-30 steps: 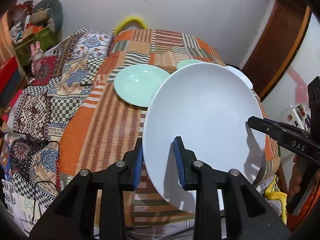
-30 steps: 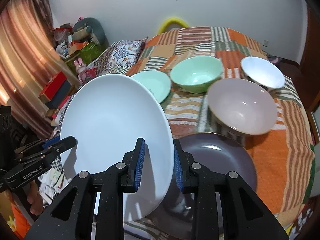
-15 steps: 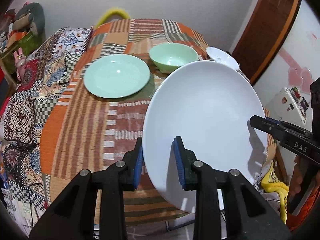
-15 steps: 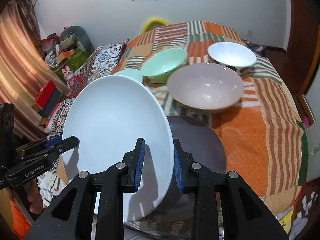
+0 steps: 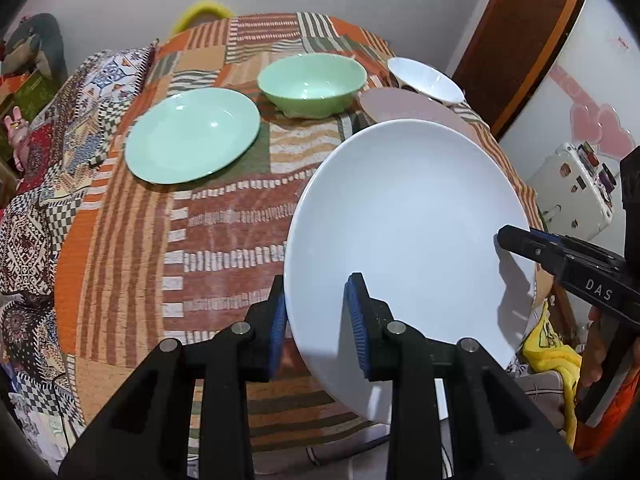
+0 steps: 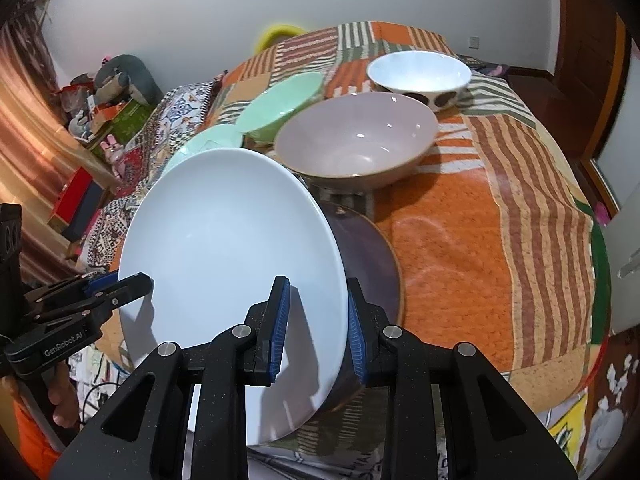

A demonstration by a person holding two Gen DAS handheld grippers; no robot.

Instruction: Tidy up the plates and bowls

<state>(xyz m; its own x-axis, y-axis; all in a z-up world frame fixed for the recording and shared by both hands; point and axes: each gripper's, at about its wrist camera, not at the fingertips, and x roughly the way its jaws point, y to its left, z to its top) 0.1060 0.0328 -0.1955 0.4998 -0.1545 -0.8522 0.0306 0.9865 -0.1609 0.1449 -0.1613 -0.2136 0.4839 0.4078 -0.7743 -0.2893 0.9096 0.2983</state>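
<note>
White plate (image 5: 404, 240) is held tilted above the near side of the tabletop (image 5: 224, 216), gripped on opposite rims by both tools. Left hand-held gripper (image 5: 316, 320) is narrowed onto the plate's near-left rim, blue pads either side of the edge. Right hand-held gripper (image 6: 316, 320) is likewise clamped on the opposite rim; in the left wrist view its fingers (image 5: 532, 244) reach in from the right edge.

Under the plate's right side, in the right wrist view, a dark purple plate (image 6: 372, 256) lies flat near the tabletop's front edge, partly hidden by the white one. Just behind it sits a pink bowl (image 6: 356, 140), with a white bowl (image 6: 420, 72) with dark spots further back. Mint green bowl (image 5: 312, 80) stands at the middle back, and a mint green plate (image 5: 192, 136) lies at back left, apart from the bowl.

Open room: the striped cloth left of the white plate, from the green plate forward to the front edge, is bare. Orange patch right of the purple plate is also bare out to the right edge.
</note>
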